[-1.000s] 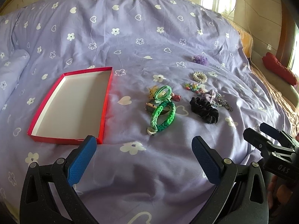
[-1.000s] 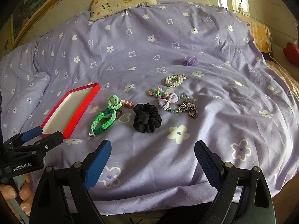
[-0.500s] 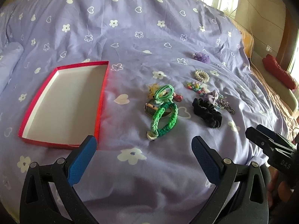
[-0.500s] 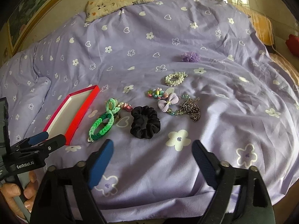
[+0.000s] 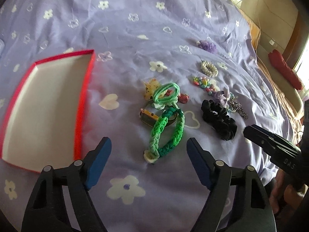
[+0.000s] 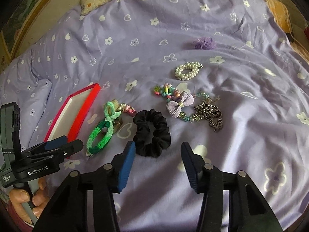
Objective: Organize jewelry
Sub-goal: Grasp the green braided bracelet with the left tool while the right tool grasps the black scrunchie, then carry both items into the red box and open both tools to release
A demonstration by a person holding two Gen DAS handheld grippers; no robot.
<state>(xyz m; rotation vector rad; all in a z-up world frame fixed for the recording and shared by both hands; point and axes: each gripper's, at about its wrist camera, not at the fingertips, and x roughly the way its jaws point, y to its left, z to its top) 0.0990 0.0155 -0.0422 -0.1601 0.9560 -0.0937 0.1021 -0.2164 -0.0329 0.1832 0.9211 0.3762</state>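
In the left wrist view, the left tool point(image 5: 148, 152) hangs over the bed point(image 5: 135, 29) with its blue-padded jaws spread wide and nothing between them. Just beyond its tips lies the green braided bracelet point(image 5: 166, 133), overlapping a gold-framed watch point(image 5: 148, 117), with a light green hair tie point(image 5: 166, 93) touching its far end. The red tray point(image 5: 85, 89), white inside, sits well apart toward the left edge of the bed. Further right lie the black scrunchie point(image 5: 219, 119), a lilac bow point(image 5: 224, 96), a colourful bead bracelet point(image 5: 202, 82), a pearl bracelet point(image 5: 208, 68) and a purple scrunchie point(image 5: 207, 45). The right tool point(image 5: 270, 141) enters from the right edge.

In the right wrist view, the right tool point(image 6: 157, 154) is also wide open and empty, its left pad just beside the black scrunchie point(image 6: 151, 133). The green braided bracelet point(image 6: 100, 133) lies between the scrunchie and the red tray point(image 6: 81, 112). A dark metal chain point(image 6: 210, 114) rests beside the lilac bow point(image 6: 178, 103), with the pearl bracelet point(image 6: 187, 70) beyond. The left tool point(image 6: 58, 145) shows at the lower left, held by a hand point(image 6: 25, 199).
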